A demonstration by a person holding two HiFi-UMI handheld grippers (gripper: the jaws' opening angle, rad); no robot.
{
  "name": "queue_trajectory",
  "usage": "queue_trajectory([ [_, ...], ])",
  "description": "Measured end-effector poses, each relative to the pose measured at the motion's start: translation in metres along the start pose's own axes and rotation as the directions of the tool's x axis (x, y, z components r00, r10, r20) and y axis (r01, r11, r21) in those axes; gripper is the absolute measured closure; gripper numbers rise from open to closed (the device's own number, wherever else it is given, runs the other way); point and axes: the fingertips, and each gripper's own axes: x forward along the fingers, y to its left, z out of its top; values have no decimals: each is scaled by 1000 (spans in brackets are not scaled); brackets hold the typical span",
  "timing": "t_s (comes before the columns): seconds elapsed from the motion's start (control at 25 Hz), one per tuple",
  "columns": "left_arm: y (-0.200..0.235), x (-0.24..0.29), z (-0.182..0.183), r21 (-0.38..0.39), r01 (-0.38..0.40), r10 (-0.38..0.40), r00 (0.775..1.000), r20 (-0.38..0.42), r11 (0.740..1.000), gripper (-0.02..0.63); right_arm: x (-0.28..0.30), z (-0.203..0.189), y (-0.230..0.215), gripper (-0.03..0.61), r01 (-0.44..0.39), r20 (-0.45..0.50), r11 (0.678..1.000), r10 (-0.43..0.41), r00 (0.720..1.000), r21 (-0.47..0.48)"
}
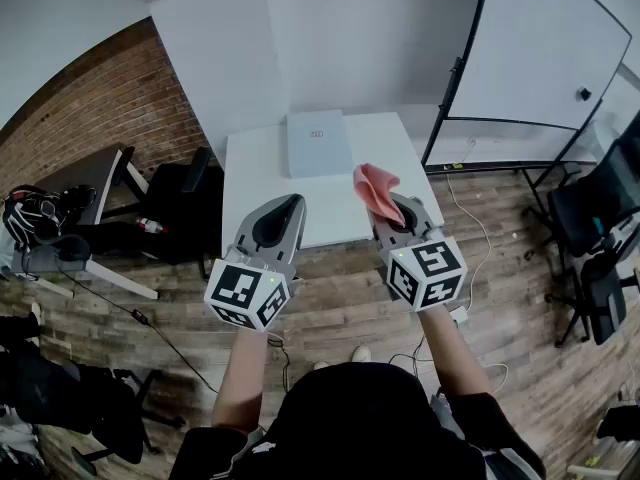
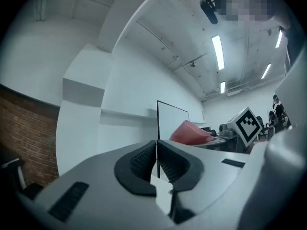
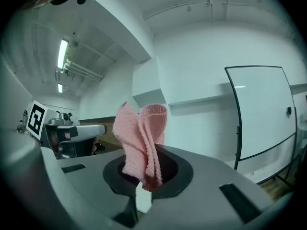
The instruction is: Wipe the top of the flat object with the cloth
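Both grippers are up in front of me, at the near edge of the surface (image 1: 258, 173), noses tilted up toward the far wall and ceiling.

My right gripper (image 3: 144, 178) is pinching the cloth (image 3: 142, 140). The pink knit is bunched between the pads. A short end pokes out below the jaws, and the rest stands up out of them in loose folds. From my head view the cloth sticks up over the right part of the surface, near its right edge and a little in from the near edge. It touches nothing there that I can see.

My left gripper (image 2: 157, 158) has nothing in it. Its jaws are pressed together, ribbed pads meeting along one thin line. It sits left of the right gripper, well apart from it, with its nose over the near edge of the surface. Past its jaws I can see the pink cloth off to the right, with the right gripper's marker cube (image 2: 247, 123) beside it.

The flat object (image 1: 320, 143) lies flat at the far edge of the surface, about the middle of that edge. It is pale blue with a small red mark on top. It is well apart from both grippers and from the cloth, and nothing rests on it.

A whiteboard (image 1: 530, 53) stands off the far right corner. A black chair (image 1: 180, 193) sits by the left edge, in front of a brick wall (image 1: 95, 108). Wood floor (image 1: 330, 308) runs under my arms.
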Motion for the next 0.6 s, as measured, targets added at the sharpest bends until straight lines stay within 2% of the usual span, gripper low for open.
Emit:
queue_trajectory([
  [0.6, -15, 11, -1, 6, -8, 8, 1000, -10, 1000, 594, -8, 1, -11, 534, -40, 16, 999, 39, 999, 17],
])
